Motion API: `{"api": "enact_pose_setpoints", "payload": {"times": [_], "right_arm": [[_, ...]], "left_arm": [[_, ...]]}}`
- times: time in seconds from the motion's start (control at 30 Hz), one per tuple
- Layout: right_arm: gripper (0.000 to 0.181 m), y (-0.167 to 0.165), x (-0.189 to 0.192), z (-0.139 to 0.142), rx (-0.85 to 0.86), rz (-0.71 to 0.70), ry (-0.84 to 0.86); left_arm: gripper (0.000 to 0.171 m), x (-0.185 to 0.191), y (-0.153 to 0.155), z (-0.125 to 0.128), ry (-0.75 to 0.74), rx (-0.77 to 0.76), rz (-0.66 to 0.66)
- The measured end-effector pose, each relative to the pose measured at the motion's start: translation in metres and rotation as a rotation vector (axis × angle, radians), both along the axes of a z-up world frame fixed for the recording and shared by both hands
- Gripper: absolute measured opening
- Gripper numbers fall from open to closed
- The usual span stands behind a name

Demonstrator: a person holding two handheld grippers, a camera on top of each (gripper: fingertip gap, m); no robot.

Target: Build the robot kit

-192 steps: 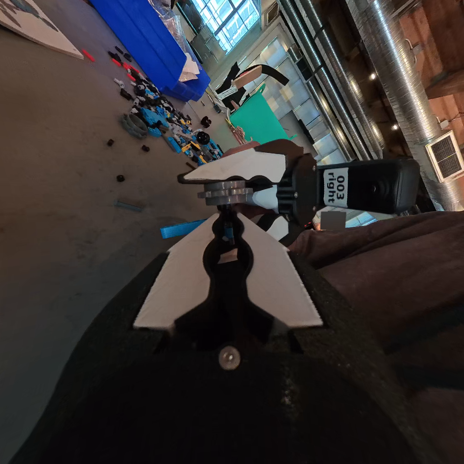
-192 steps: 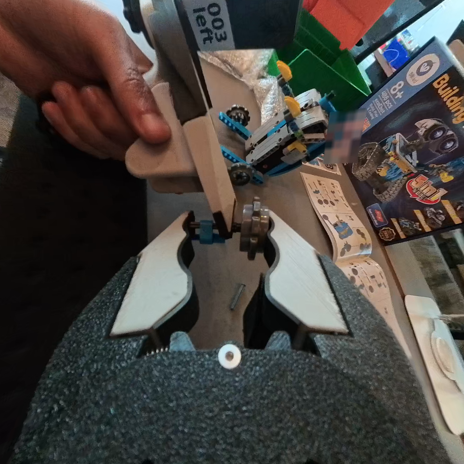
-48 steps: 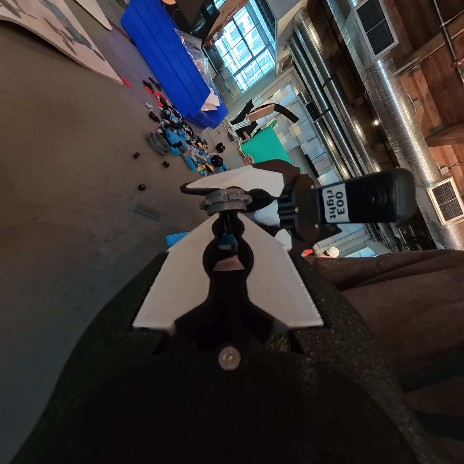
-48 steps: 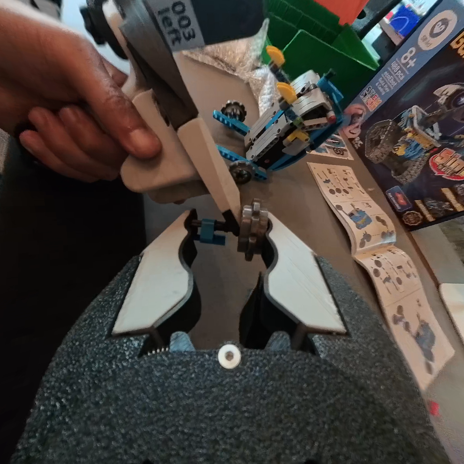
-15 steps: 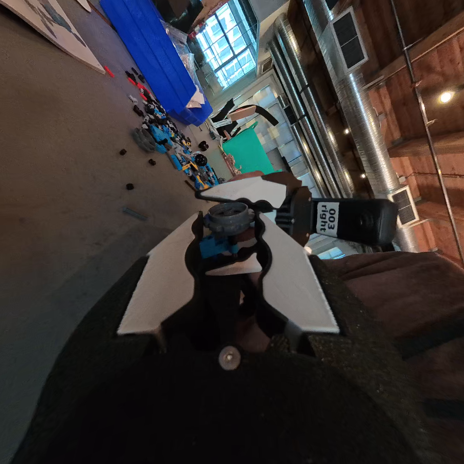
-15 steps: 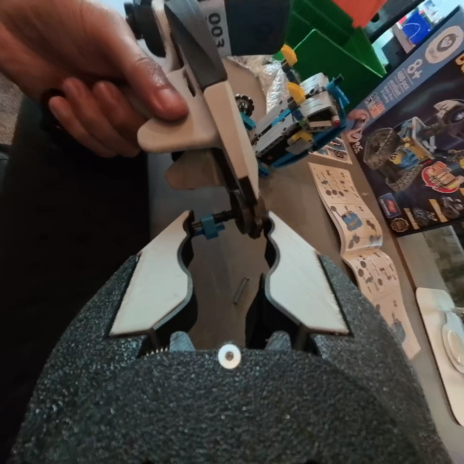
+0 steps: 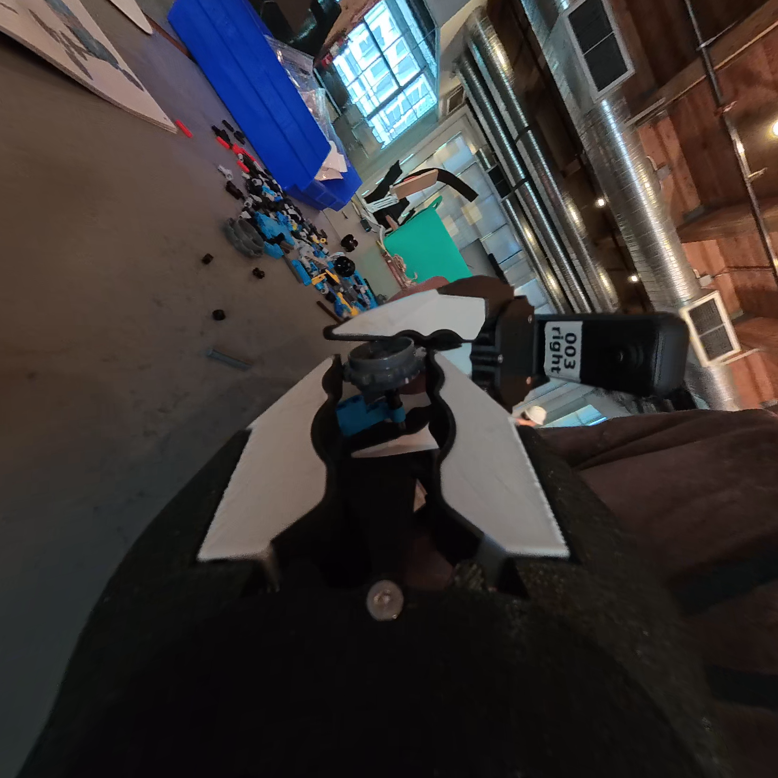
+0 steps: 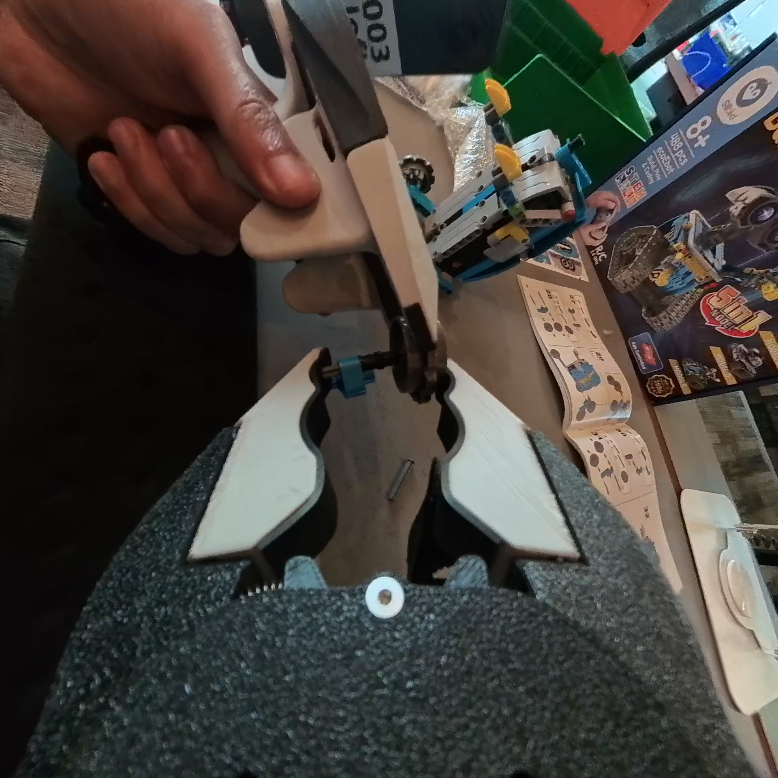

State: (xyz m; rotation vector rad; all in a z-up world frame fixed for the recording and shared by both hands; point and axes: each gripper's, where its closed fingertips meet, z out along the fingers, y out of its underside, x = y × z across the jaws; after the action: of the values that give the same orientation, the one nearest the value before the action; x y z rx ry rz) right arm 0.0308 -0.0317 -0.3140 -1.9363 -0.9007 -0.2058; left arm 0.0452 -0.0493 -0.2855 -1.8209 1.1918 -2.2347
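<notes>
I noted bare bench [image 8: 379,442] beneath the right hand-held gripper [image 8: 385,370], clenched endwise on the axle assembly [image 8: 370,370]. At 12 o'clock, the left hand-held gripper [image 7: 383,370] clenched its grey gear [image 7: 381,368].

Matt plastic gear [image 8: 414,370]; glossy card box [image 8: 694,252]; paper booklet [image 8: 589,400]; matt white fingers [image 8: 269,463], rough foam body.

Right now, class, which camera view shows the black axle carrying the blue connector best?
The right wrist view: the black axle lies side-on, spanning the right gripper, blue connector at one end, grey gear at the other. The left wrist view shows only a foreshortened stub below the gear.
</notes>
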Motion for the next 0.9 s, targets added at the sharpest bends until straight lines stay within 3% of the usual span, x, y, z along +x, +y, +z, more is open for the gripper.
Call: {"api": "enact_pose_setpoints", "payload": {"times": [0.2,0.37,0.57,0.9], "right_arm": [[0.054,0.0,0.005,-0.005,-0.109,-0.01,0.218],[0.054,-0.01,0.001,-0.001,-0.151,0.063,0.416],[0.055,-0.017,-0.007,0.005,-0.11,0.143,0.37],[0.052,-0.026,-0.017,0.006,-0.171,0.215,0.477]], "left_arm": [[0.045,0.0,0.005,0.002,-0.019,0.052,-0.007],[0.044,-0.007,0.008,0.005,-0.13,0.485,-0.027],[0.02,-0.007,-0.012,0.003,-0.193,0.555,-0.134],[0.015,-0.011,-0.021,0.001,-0.25,0.668,-0.133]]}}
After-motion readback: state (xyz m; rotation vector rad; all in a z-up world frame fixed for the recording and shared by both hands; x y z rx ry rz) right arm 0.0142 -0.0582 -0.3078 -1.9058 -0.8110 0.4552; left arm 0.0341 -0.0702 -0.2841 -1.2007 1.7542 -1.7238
